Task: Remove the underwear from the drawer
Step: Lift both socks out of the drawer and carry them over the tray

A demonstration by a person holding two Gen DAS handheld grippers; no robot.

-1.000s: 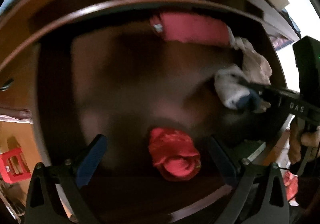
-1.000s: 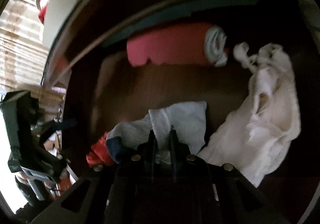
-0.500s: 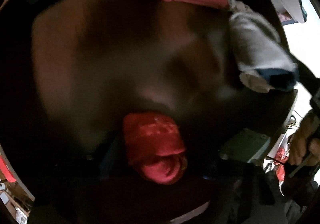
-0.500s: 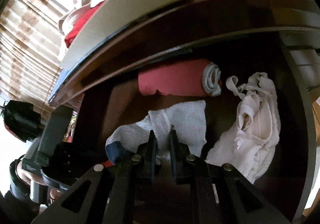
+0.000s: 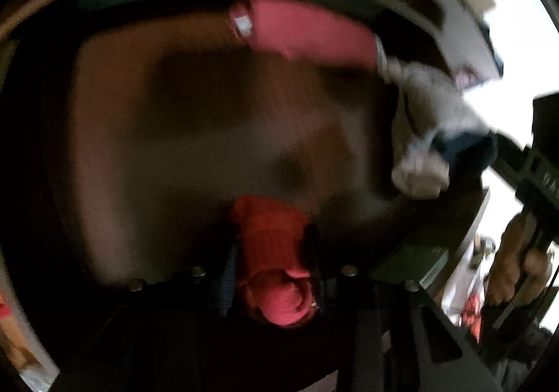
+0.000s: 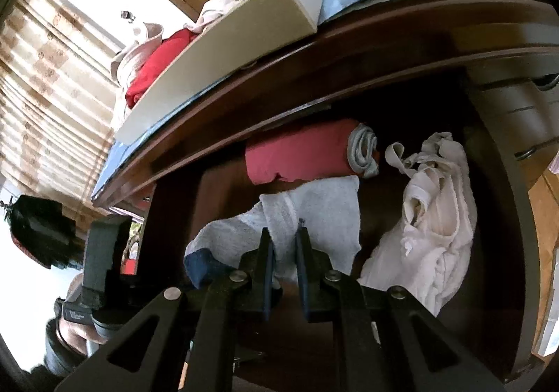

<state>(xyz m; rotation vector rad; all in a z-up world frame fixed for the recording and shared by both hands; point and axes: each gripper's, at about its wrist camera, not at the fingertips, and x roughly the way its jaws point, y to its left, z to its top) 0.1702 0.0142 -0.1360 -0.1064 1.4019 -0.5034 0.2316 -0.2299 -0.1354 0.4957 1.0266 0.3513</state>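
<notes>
I have both grippers loaded inside the drawer (image 6: pixel 503 203), and that is where my risk lies. My left gripper (image 5: pixel 270 262) has just been closing, and the red bundle (image 5: pixel 274 252) sits between its jaws at the drawer's near edge; the picture is smeared, so I judge the pads are pressing on it but I would not swear to a deep bite. If only a fold is caught, the bundle could unroll or slip out as it clears the drawer's front lip.

My right gripper (image 6: pixel 284 252) is clenched on the grey-white garment (image 6: pixel 314 213), over the middle of the drawer. Its blue-tipped end (image 6: pixel 201 264) hangs loose toward the drawer's left side. That trailing cloth could drag over the front edge, or brush the left gripper working just beside it.

The overhanging top (image 6: pixel 349 53) of the unit projects above the drawer's back, so a steep lift could knock the tool against it.

Left behind in the drawer: a pink-red roll (image 6: pixel 300 151) against the back wall, with a grey rolled piece (image 6: pixel 363 151) at its right end, and a crumpled cream garment (image 6: pixel 433 217) on the drawer's right side. The held garment's upper edge looks to overlap the roll, and may tug it. On top of the unit, above the drawer, stands a white tray (image 6: pixel 244 39) of clothes.
</notes>
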